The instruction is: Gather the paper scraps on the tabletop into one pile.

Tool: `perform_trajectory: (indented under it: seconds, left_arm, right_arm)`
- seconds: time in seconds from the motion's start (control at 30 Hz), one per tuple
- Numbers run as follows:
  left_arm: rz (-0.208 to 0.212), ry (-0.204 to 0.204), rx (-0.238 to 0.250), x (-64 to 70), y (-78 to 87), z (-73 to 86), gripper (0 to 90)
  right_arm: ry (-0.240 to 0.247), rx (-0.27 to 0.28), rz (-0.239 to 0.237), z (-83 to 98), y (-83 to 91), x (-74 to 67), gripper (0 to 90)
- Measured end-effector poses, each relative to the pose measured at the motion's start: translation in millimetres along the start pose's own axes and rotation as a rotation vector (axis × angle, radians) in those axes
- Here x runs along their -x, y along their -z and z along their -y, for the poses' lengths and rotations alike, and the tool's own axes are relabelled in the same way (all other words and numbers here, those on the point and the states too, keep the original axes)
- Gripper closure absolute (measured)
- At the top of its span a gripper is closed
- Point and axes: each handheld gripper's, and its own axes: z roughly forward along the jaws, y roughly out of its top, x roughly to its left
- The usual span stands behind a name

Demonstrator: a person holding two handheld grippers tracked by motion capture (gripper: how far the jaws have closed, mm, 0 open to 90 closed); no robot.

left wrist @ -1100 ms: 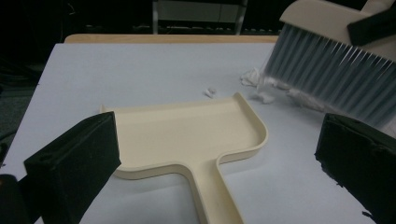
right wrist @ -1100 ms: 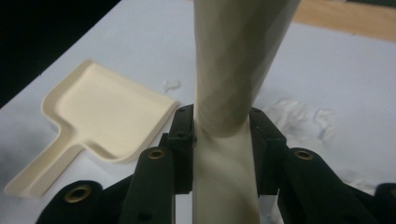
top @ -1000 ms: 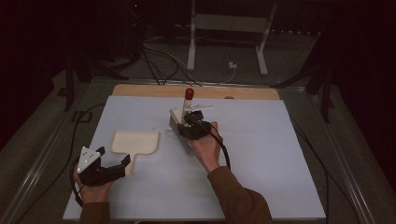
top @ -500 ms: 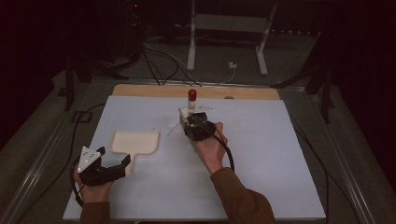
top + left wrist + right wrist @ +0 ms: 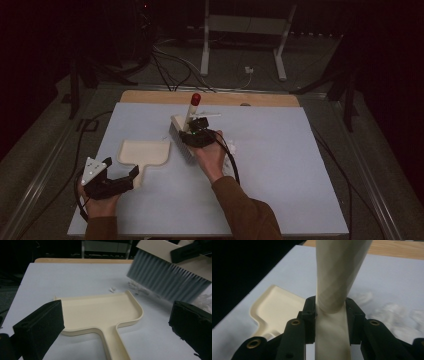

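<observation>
Right claw (image 5: 196,134) is clamped on the cream handle of the brush (image 5: 181,136), near the counter's (image 5: 280,165) centre, bristles just beside the dustpan (image 5: 142,152). Left claw (image 5: 131,174) stands apart, empty, near the counter's front-left corner at the dustpan's handle.

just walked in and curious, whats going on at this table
A person is sweeping up paper scraps. The right gripper is clamped on the handle of a small brush, bristles down beside the dustpan. The left gripper hovers open at the dustpan's handle without holding it. The pan looks empty, with scraps on the table by the brush.
</observation>
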Motion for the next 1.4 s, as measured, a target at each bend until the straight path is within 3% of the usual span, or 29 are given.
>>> perform_trajectory:
  seconds: [0.1, 0.27, 0.37, 0.53, 0.73, 1.13, 1.4]
  left_arm:
    - [0.003, 0.001, 0.0, -0.1, 0.1, -0.2, 0.6]
    - [0.003, 0.003, 0.0, -0.7, 0.4, -0.1, 0.6]
    - [0.003, 0.009, 0.006, -1.1, 0.8, 0.0, 0.7]
    - [0.003, 0.012, 0.005, -3.0, 1.3, 0.1, 0.7]
    - [0.005, 0.01, 0.005, -1.7, 0.9, 0.0, 0.6]
    - [0.006, 0.006, 0.001, -0.8, -0.1, 0.2, 0.6]
    - [0.002, 0.006, 0.001, -0.8, 0.1, 0.3, 0.6]
  right_arm:
    - [-0.011, -0.011, -0.024, -5.0, -8.1, -4.3, 67.2]
    - [0.014, -0.089, -0.063, -14.1, -27.0, -16.8, 67.2]
    - [0.027, -0.136, -0.035, -16.4, -38.5, -19.6, 67.2]
    - [-0.046, -0.165, 0.008, -15.6, -48.4, -11.8, 67.2]
    - [-0.107, -0.143, 0.034, -18.8, -46.0, -3.3, 67.2]
    - [-0.118, -0.144, 0.104, -20.4, -35.4, 13.3, 67.2]
    - [-0.132, -0.107, 0.136, -14.4, -11.7, 27.7, 67.2]
